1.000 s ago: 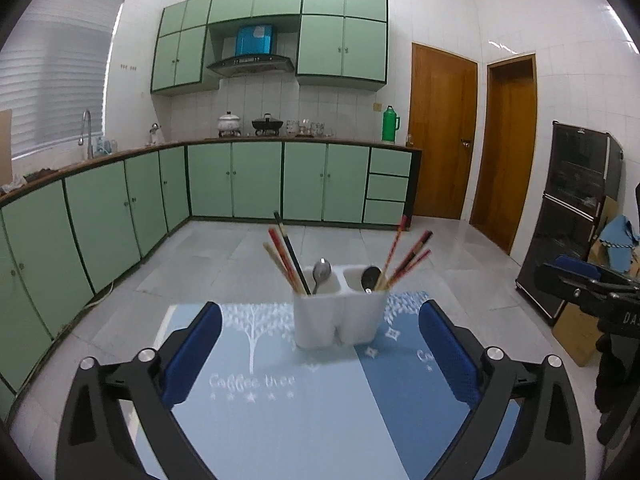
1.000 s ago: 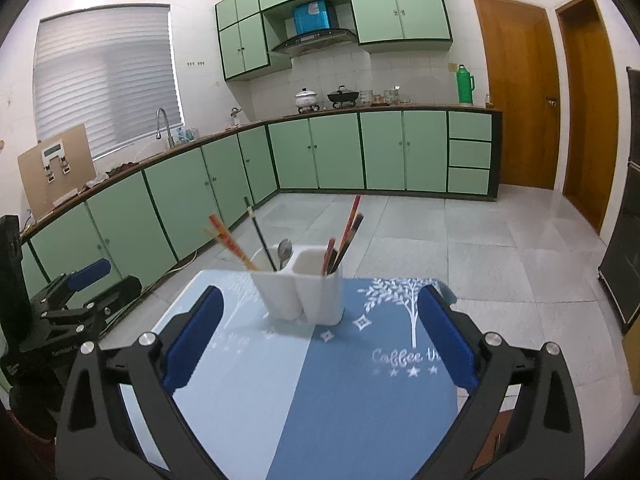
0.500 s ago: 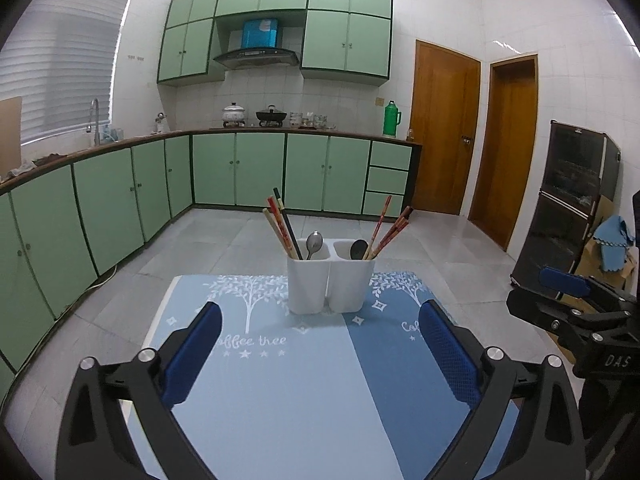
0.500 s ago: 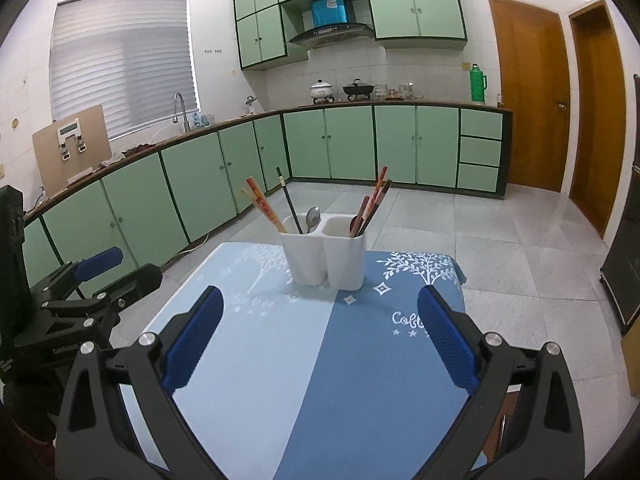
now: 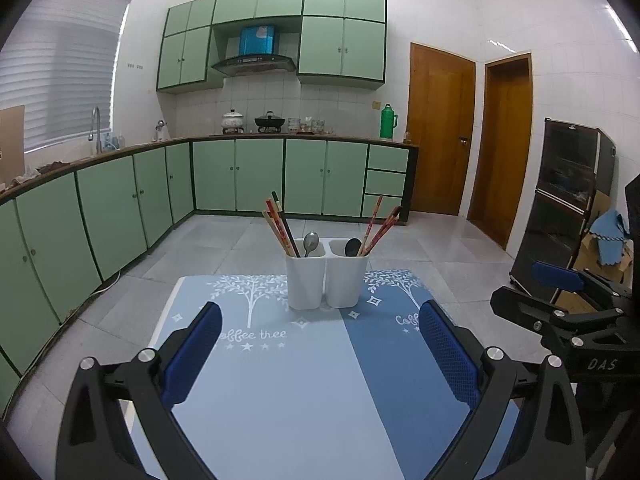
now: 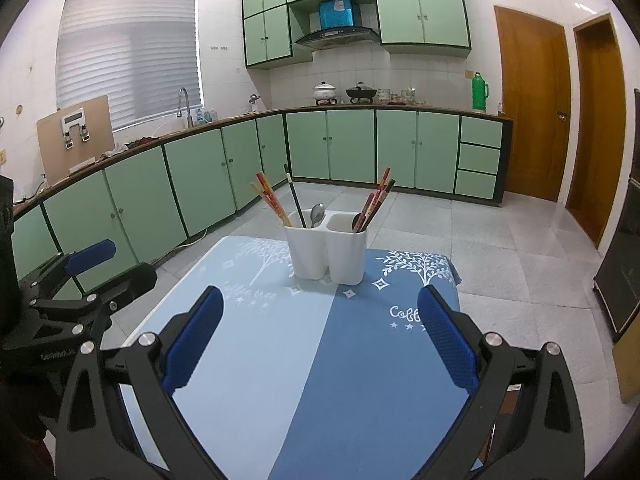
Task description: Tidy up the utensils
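A white two-compartment holder (image 5: 326, 276) (image 6: 326, 254) stands at the far end of the blue mat (image 5: 288, 380) (image 6: 320, 360). Its left cup holds chopsticks (image 5: 280, 226) and a silver spoon (image 5: 310, 241). Its right cup holds a dark spoon (image 5: 352, 246) and red chopsticks (image 5: 378, 226). My left gripper (image 5: 320, 350) is open and empty, above the near part of the mat. My right gripper (image 6: 320, 336) is open and empty too. Each gripper also shows at the edge of the other's view, the right one (image 5: 560, 300) and the left one (image 6: 80, 280).
Green kitchen cabinets (image 5: 240, 176) run along the left and back walls. Two wooden doors (image 5: 440, 132) stand at the back right. A dark cabinet (image 5: 560, 208) and cardboard boxes sit at the right. The mat's table ends just behind the holder.
Both grippers have drawn back and risen from the holder, so it looks smaller and farther. Both stay open and empty. The utensils in the holder have not moved.
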`<state>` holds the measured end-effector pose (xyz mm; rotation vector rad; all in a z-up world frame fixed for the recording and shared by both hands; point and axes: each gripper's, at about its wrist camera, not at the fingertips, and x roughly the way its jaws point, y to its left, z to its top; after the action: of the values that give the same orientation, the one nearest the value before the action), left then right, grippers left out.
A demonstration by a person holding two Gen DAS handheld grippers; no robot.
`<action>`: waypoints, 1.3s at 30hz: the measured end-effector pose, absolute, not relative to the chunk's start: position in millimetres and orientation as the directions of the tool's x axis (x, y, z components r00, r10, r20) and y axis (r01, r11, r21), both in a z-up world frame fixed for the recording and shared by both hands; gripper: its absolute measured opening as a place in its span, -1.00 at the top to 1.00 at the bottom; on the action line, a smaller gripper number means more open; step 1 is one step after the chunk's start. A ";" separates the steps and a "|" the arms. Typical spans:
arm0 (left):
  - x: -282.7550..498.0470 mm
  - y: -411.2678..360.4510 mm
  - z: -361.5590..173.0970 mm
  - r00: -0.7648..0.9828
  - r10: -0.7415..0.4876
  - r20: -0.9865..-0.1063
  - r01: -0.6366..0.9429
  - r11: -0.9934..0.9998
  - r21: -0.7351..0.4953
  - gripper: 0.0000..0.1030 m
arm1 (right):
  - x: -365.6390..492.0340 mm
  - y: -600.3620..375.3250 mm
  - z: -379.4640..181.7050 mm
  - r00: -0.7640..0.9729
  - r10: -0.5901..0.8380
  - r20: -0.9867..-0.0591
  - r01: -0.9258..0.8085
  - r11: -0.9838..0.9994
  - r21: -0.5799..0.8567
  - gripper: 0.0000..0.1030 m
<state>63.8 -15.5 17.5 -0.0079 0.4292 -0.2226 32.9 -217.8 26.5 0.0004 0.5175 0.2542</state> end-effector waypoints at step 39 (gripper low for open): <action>52.5 -17.1 22.2 0.889 -0.211 -0.406 0.207 0.977 -0.056 -0.88 | 25.0 -214.5 28.0 0.840 0.237 -0.488 -0.242 0.969 0.053 -0.84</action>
<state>52.5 -17.1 22.2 -0.0112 0.4225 -0.2172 25.0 -214.5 28.0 -0.0108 0.5148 0.2532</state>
